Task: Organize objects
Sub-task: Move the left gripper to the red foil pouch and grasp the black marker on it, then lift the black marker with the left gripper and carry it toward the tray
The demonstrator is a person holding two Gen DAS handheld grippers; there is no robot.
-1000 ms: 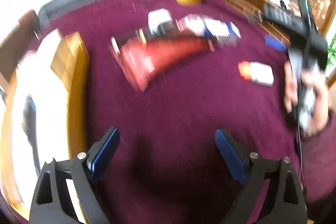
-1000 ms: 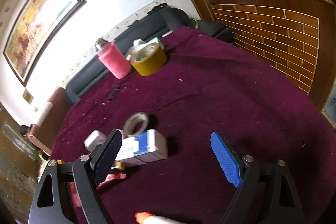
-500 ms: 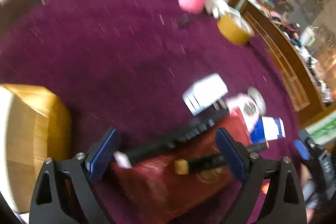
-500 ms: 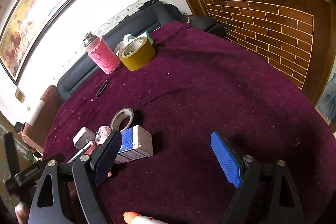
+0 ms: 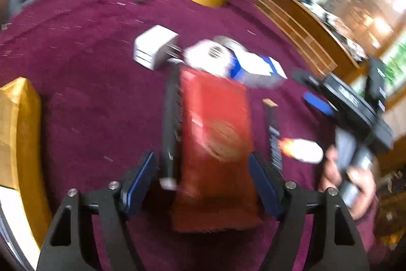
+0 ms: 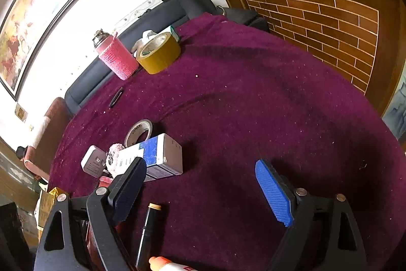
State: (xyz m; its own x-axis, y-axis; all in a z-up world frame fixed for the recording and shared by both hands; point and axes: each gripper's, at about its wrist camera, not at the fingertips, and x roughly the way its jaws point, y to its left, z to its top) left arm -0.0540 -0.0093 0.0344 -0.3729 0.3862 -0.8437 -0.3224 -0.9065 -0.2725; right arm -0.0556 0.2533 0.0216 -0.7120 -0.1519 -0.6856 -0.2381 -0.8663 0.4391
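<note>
A red flat pouch (image 5: 215,149) lies on the maroon cloth (image 5: 88,93) with a black remote (image 5: 170,123) along its left side. My left gripper (image 5: 203,182) is open, its blue pads on either side of the pouch's near end. Beyond lie a white adapter (image 5: 154,47), a fluffy white thing (image 5: 210,57) and a blue-and-white box (image 5: 256,70). A black pen (image 5: 272,133) and a white tube with an orange cap (image 5: 302,149) lie to the right. My right gripper (image 6: 200,192) is open and empty above the cloth; the box (image 6: 157,156) is ahead of its left finger.
A yellow cardboard box (image 5: 17,144) stands at the left. A pink-sleeved bottle (image 6: 115,57) and a big yellow tape roll (image 6: 158,52) stand at the far edge, a small tape roll (image 6: 139,131) nearer. A brick-pattern wooden counter (image 6: 330,17) bounds the right.
My left gripper swung round and dropped toward the red pouch, which now lies between its fingers. My right gripper drifted slightly, and the box and tape roll sit higher in its view.
</note>
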